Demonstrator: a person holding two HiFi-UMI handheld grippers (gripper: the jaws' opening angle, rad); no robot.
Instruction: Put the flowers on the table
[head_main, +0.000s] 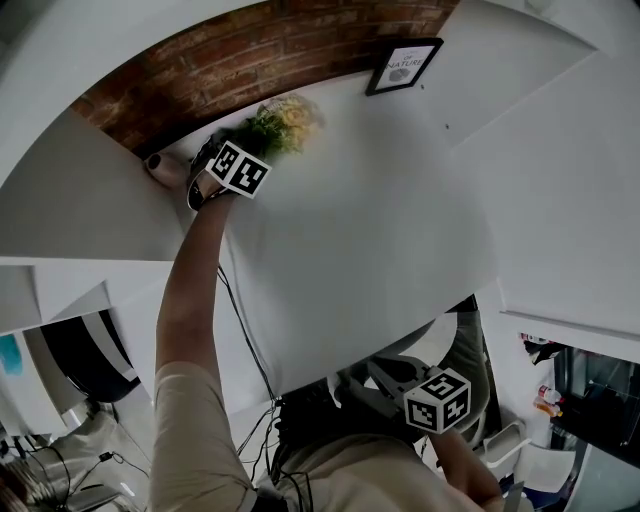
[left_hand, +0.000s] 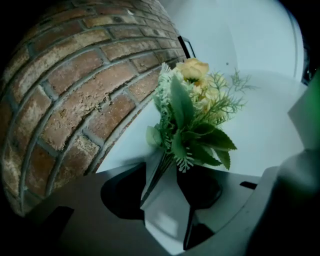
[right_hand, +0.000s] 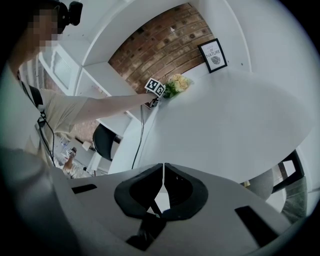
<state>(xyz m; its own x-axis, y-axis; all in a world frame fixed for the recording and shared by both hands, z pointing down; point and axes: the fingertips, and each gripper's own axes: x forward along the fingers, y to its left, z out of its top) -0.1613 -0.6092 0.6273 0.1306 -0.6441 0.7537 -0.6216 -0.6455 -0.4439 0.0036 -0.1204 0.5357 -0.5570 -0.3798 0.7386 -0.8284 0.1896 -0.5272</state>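
One outstretched arm (head_main: 192, 300), left gripper (head_main: 240, 147) at flowers (head_main: 285, 120)

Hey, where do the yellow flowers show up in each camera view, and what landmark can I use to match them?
Head view: flowers upper left of centre, at the table's far edge.
Left gripper view: flowers fill the centre, close up.
Right gripper view: flowers small, upper centre.
Shared landmark: the brick wall behind them, in all three.
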